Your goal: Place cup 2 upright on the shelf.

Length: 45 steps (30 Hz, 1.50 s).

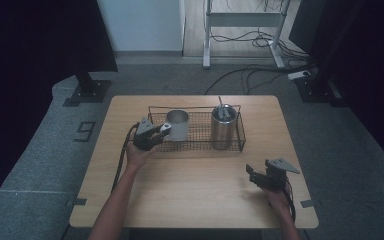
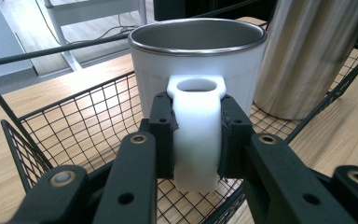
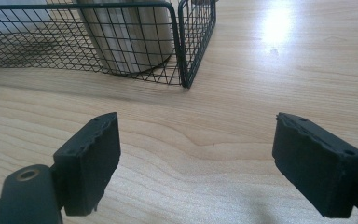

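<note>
Mug handle clamped at the basket's left end

Left gripper, forearm stretched forward from the desk's near edge, clenches the white handle of the steel-rimmed mug standing in the wire basket. Right gripper rests near the desk's near right corner, jaws spread, holding nothing.

both black tools carry round screws, trailing cables and grey three-cornered plates.
</note>
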{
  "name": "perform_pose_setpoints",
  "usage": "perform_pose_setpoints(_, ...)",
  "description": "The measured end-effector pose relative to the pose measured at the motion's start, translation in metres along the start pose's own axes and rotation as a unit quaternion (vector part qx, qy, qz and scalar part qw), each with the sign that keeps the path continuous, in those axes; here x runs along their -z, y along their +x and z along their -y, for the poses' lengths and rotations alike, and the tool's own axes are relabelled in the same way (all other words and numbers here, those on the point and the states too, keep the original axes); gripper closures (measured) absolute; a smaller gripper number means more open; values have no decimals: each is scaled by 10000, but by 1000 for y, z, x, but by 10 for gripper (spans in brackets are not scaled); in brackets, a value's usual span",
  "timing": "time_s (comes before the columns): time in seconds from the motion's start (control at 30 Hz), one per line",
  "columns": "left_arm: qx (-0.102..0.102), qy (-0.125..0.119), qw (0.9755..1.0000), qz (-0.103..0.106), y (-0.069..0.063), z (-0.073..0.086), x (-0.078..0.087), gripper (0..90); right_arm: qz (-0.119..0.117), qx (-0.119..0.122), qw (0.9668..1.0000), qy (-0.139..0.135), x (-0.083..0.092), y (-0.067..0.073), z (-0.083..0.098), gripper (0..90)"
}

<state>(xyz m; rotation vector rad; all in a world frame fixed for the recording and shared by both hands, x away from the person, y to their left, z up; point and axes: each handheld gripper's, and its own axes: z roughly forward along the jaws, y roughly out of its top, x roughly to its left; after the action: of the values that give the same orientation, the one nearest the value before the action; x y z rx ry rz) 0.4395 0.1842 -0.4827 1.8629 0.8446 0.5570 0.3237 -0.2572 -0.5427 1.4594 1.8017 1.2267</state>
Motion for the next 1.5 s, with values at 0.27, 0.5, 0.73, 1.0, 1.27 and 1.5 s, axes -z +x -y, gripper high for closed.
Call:
perform_pose_setpoints(0.27, -18, 90, 10000, -8, -1, 1, -3, 719, -1, -4, 10000, 4, 0, 0, 0, 150)
perform_pose_setpoints(0.5, -21, 167, 9999, -10, -1, 2, -6, 718, 7, -5, 10000, 22, 0, -1, 0, 150)
perform_pose_setpoints(0.73, -15, 220, 9998, -3, -2, 3, -8, 718, 7, -3, 10000, 21, 0, -1, 0, 150)
perform_pose_setpoints(1.0, -47, 323, 9995, -18, -2, 4, -10, 718, 7, -5, 10000, 11, 0, -1, 0, 151)
perform_pose_setpoints(1.27, -86, 419, 9991, -44, -2, 6, -13, 717, 16, -15, 10000, -4, 0, -1, 0, 150)
perform_pose_setpoints(1.5, 3, 412, 9991, -11, -1, 7, -12, 716, 19, -15, 10000, -10, 1, -1, 0, 151)
